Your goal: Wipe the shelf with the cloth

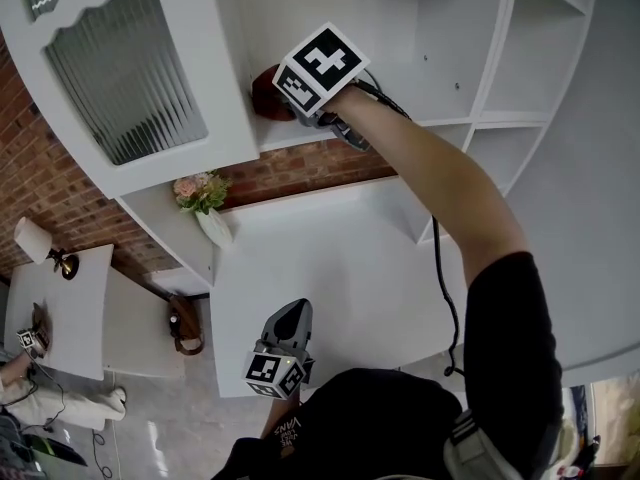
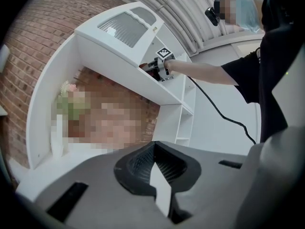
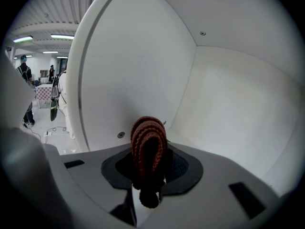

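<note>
Grippers, two: right gripper (image 1: 283, 96) inside an upper compartment of the white shelf (image 1: 300, 136), jaws clamped on one rust-brown knitted cloth (image 3: 148, 151); left gripper (image 1: 290, 318) low over the white tabletop (image 1: 340, 268), jaws together, empty. One flower vase (image 1: 205, 206) stands before a brick wall (image 1: 300, 168). Cloth-to-shelf contact cannot be made out.
</note>
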{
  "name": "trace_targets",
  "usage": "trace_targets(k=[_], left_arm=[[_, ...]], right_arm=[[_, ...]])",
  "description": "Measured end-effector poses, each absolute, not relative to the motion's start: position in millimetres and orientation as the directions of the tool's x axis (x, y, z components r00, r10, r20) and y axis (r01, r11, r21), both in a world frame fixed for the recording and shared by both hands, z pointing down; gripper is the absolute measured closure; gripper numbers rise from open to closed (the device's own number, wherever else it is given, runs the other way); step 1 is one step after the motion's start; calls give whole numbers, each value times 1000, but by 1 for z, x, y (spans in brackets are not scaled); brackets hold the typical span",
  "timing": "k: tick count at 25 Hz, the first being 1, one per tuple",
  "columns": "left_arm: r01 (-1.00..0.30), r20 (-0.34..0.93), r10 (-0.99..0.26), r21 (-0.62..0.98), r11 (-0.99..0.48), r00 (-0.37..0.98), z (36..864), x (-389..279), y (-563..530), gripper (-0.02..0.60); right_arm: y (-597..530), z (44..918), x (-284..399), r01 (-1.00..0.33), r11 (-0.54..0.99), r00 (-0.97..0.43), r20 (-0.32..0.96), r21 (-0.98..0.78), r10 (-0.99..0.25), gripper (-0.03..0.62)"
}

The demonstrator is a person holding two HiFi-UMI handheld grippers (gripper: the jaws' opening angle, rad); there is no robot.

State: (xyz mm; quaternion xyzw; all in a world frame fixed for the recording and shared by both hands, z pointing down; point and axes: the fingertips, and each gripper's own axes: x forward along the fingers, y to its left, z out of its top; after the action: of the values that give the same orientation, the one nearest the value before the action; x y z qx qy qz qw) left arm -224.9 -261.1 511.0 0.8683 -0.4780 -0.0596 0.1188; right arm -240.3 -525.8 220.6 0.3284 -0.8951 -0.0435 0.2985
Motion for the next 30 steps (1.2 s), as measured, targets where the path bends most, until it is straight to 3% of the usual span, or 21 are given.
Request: trace_targets(k=[7, 18, 25, 30], left_arm=[[-794, 6, -823, 268, -545, 567, 511, -213, -264, 575], [-709, 11, -736, 276, -649, 677, 515, -167, -274, 575], [-640, 8, -664, 275, -717, 748, 514, -135, -279, 575], [-597, 5, -619, 271, -755, 785, 513, -118, -280, 575]], right_arm=[[-538, 226, -203, -599, 735, -540, 519, 316, -663, 493], [-559, 223, -55, -747, 536, -296, 525, 393, -798, 493], [-551, 222, 22, -766, 399, -103, 517, 504, -850, 493], [-543, 218, 36, -732, 348, -31, 481, 586, -876, 493]])
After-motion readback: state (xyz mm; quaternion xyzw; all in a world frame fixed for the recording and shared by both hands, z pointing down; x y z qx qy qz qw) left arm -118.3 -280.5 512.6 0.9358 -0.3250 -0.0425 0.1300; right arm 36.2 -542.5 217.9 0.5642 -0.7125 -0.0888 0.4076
